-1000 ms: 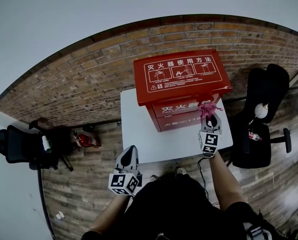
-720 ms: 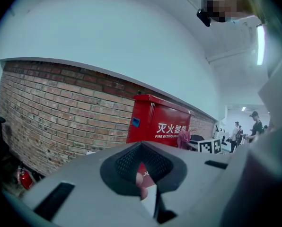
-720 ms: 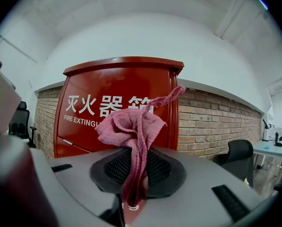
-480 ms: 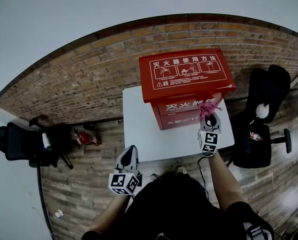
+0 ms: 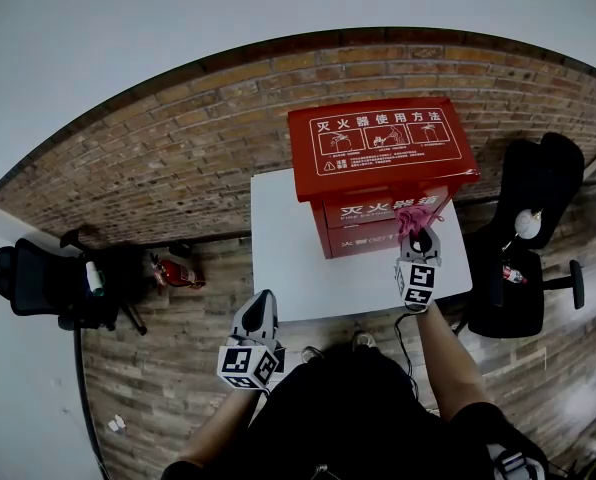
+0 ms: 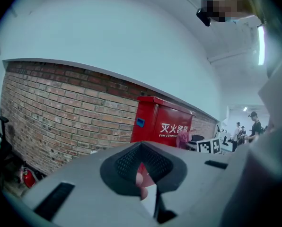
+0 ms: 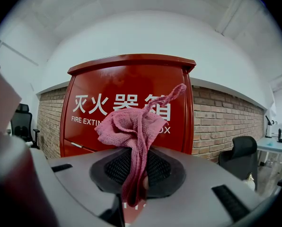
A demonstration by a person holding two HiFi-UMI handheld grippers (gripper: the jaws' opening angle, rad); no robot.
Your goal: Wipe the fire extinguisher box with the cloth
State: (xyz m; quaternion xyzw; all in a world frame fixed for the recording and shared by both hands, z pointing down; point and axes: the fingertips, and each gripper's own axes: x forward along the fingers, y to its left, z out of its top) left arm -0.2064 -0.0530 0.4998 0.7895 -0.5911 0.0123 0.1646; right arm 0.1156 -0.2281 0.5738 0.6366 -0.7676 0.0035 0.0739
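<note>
a brick wall (image 5: 158,168) under pale plaster backs a plank floor (image 5: 148,388); a white table (image 5: 298,268) stands against the bricks, and the red fire extinguisher box (image 5: 378,143) sits on its far right part, its lid printed in white; a black office chair (image 5: 528,218) stands right of the table, a second chair (image 5: 33,288) far left; the left gripper (image 5: 260,306) hangs off the table's near left edge, jaws drawn together on nothing; the right gripper (image 5: 419,236) is clamped on the pink cloth (image 5: 414,216), which is bunched at the box's front face, low and right; whether cloth meets box i cannot tell; a small red extinguisher (image 5: 173,274) lies on the floor at left; the table's legs are out of sight; only the left gripper view shows the box's side with a blue label; only the right gripper view shows a strip of cloth trailing down between the jaws.
</note>
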